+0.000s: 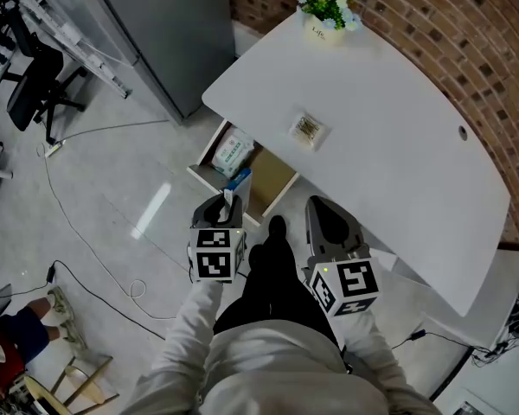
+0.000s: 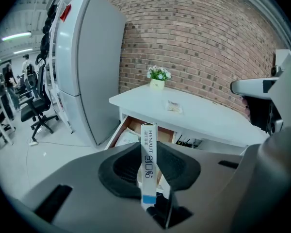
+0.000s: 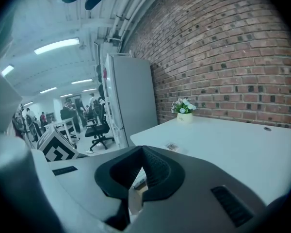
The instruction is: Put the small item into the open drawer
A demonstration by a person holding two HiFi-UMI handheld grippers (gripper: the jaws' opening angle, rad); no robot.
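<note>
Left gripper [image 1: 226,203] is clamping the slim carton [image 2: 149,137] by its lower end, just short of the open drawer [image 1: 273,183]. Likely light, thin card, crushable; flat faces are suiting the pinch. Right gripper [image 3: 135,180] is idling, closed and empty.

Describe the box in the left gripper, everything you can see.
The box is slim and white, cardboard by the look, with dark print down its narrow face and a blue band near the lower end. It stands upright, clamped on both sides by the jaws of the left gripper. It is held in the air near the open drawer under the white desk.
</note>
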